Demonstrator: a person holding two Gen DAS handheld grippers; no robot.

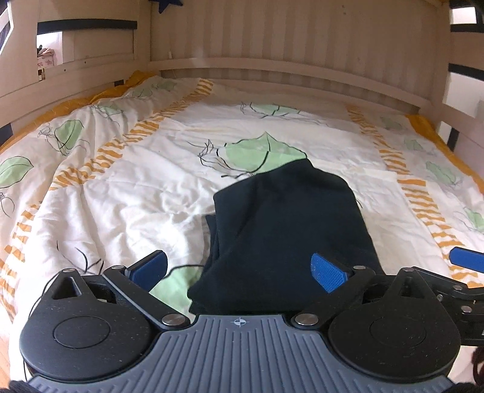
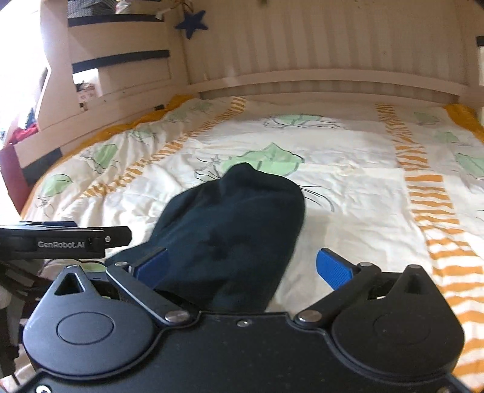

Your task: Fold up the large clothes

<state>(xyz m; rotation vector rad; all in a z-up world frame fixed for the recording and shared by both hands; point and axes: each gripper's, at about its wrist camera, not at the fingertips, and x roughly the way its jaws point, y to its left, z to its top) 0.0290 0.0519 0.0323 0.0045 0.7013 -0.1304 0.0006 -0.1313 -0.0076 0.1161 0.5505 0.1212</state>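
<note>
A dark navy garment (image 1: 284,229) lies folded into a compact bundle on the bed, its near end under both grippers. It also shows in the right wrist view (image 2: 236,229). My left gripper (image 1: 239,267) is open, its blue pads spread wide just above the garment's near left part, holding nothing. My right gripper (image 2: 242,266) is open too, over the garment's near right part, holding nothing. One right finger (image 1: 467,260) shows at the right edge of the left wrist view. The left gripper's body (image 2: 60,240) shows at the left of the right wrist view.
The bed is covered by a white quilt (image 1: 136,187) with green leaves and orange stripes. A pale wooden headboard (image 1: 287,60) and side rails enclose it. A blue star (image 2: 191,23) hangs on the frame. Shelves with small items stand at the far left.
</note>
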